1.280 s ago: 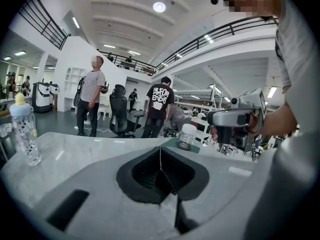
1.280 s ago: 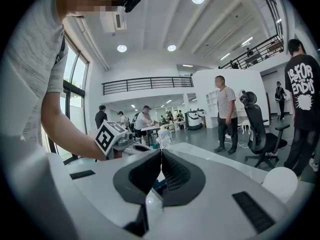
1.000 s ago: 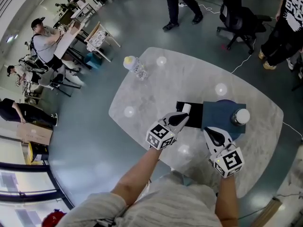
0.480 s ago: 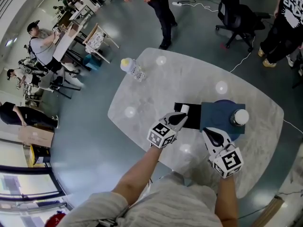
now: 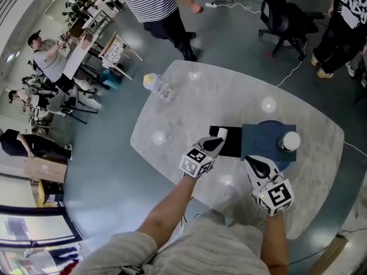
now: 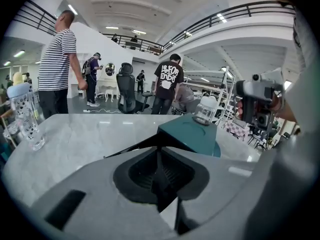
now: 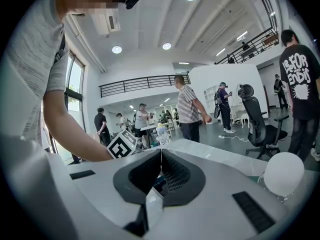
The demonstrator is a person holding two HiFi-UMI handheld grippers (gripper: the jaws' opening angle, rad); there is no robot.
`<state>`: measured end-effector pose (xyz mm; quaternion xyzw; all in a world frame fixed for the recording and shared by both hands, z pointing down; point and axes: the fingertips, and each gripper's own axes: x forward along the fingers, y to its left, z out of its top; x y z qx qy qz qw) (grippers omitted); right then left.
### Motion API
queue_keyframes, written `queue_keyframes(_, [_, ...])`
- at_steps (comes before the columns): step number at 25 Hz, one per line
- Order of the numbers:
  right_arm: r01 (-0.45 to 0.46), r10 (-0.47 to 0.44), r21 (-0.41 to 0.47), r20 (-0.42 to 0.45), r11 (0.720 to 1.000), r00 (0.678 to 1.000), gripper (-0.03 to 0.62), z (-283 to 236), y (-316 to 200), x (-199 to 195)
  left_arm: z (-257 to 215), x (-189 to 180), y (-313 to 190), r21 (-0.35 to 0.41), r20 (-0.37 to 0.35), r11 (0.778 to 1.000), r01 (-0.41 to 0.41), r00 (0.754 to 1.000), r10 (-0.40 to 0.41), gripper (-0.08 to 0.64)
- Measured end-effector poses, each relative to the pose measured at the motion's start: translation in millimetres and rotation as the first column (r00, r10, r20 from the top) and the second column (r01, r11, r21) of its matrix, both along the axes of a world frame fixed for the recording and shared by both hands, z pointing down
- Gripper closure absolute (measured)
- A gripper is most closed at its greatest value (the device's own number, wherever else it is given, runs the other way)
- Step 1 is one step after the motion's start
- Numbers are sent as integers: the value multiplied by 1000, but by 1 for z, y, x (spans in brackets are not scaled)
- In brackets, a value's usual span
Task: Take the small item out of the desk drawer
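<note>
The left gripper [image 5: 219, 137] is clenched with nothing between its jaws, its tip over the open black drawer [image 5: 234, 146] near the table's [image 5: 189, 105] near edge. A small white piece [image 5: 223, 132] shows there; whether it is the item is unclear. The right gripper [image 5: 252, 160], also clenched and empty, hangs beside the teal drawer box [image 5: 261, 146].
</note>
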<state>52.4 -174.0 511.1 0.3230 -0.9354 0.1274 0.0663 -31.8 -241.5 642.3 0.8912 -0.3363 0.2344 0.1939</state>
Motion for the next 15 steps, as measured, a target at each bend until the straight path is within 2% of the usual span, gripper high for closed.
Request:
queue_keyframes(8, [-6, 6, -10, -8, 1000, 1000, 583, 6, -2, 6, 12, -3, -8, -20, 33, 999, 26, 999, -26, 533])
queue_keyframes(12, [-12, 12, -11, -10, 1000, 1000, 583, 6, -1, 7, 14, -3, -10, -29, 50, 999, 32, 998, -30, 444])
queue_keyframes(15, [-16, 15, -9, -6, 1000, 1000, 583, 7, 0, 8, 17, -3, -11, -32, 62, 999, 33, 998, -31, 428])
